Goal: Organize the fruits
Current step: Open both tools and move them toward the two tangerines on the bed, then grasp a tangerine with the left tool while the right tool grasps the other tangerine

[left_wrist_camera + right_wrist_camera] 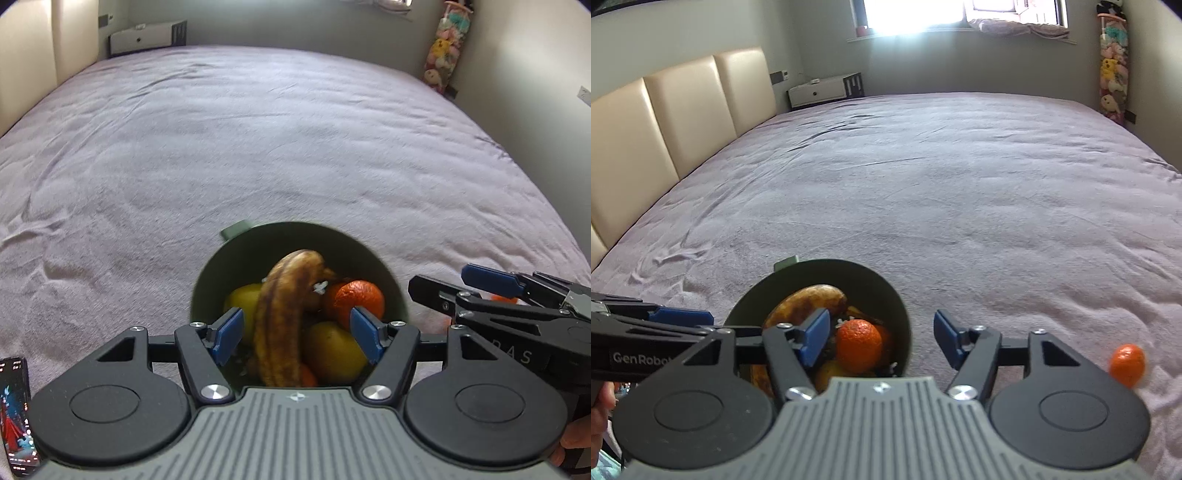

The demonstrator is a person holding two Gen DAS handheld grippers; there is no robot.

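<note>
A dark green bowl point(258, 243) stands on the bed; it also shows in the right wrist view point(871, 284). It holds a browned banana point(284, 314), an orange point(356, 299) and yellow fruits point(334, 350). My left gripper point(297, 334) is open and empty, right over the bowl. My right gripper point(881, 341) is open and empty, over the bowl's right rim, above the orange point(858, 345). It also shows in the left wrist view point(465, 284). A small orange point(1127, 364) lies loose on the sheet to the right of the right gripper.
A lilac sheet point(960, 184) covers the wide bed. A padded headboard point(665, 122) runs along the left. A white nightstand point(818, 92) and a hanging stack of plush toys point(1112, 74) stand at the far wall. A phone point(16, 413) lies at the near left.
</note>
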